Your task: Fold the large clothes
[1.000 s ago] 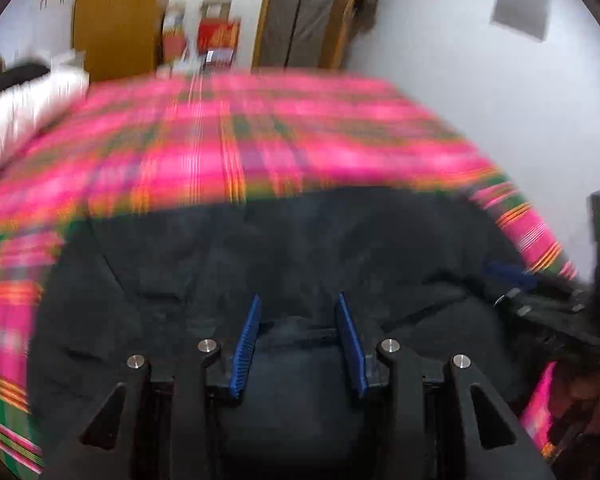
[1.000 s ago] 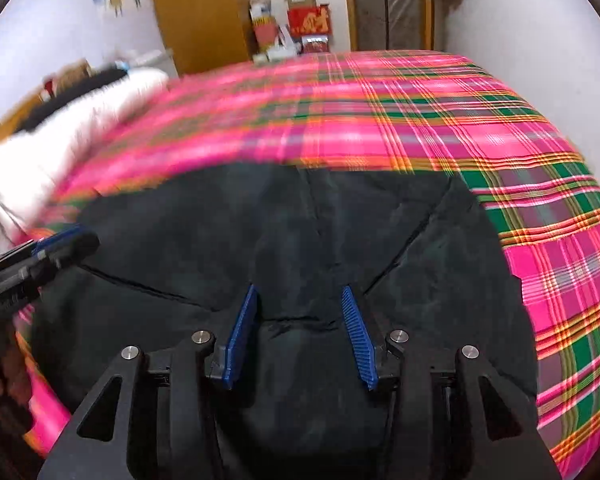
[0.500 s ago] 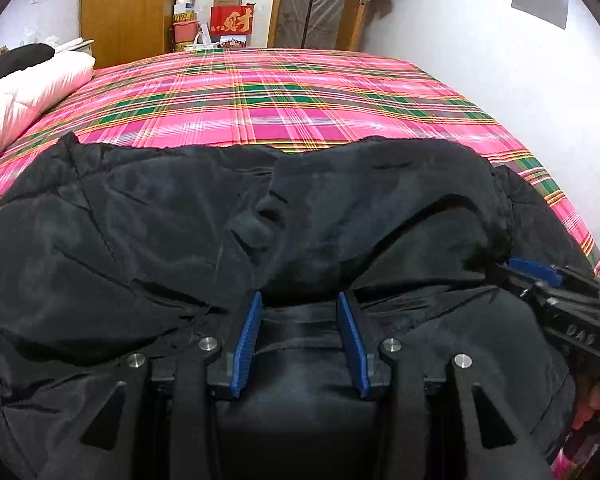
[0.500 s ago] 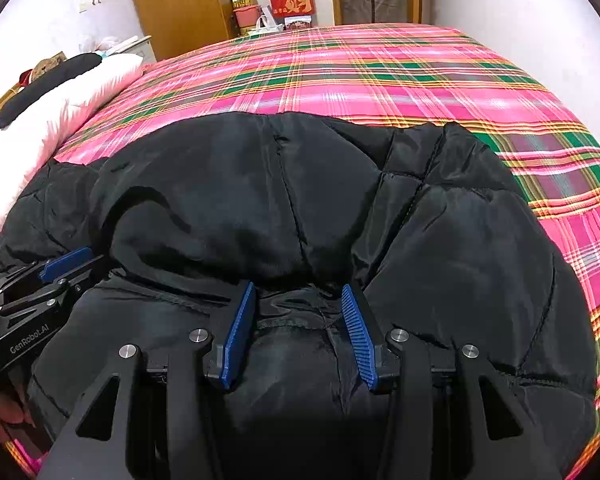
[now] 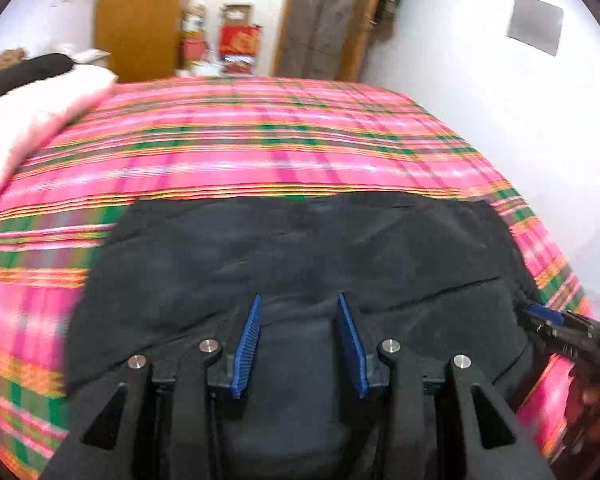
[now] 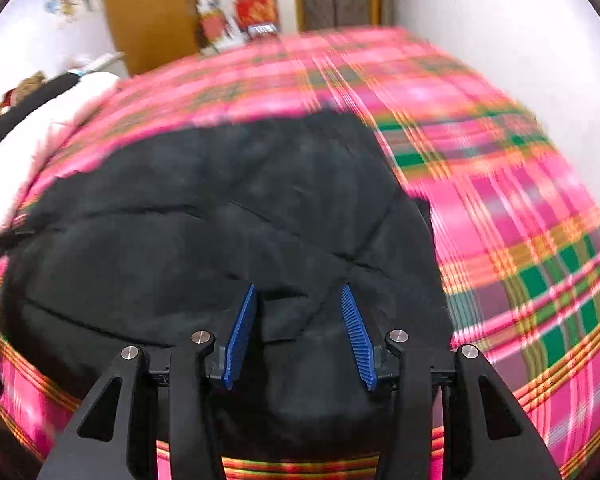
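Left wrist view: the left gripper (image 5: 298, 300) clamped a bunched fold of the black jacket (image 5: 300, 248), which lay on the plaid bedspread (image 5: 260, 152).

Right wrist view: the right gripper (image 6: 298, 292) likewise pinched the jacket's near edge. Both grips should travel level together, keeping that edge taut.

Two close downward views, shared bed (image 5: 260, 152)

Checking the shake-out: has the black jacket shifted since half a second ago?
Yes. The black jacket has settled flatter, uncovering plaid sheet on its left.
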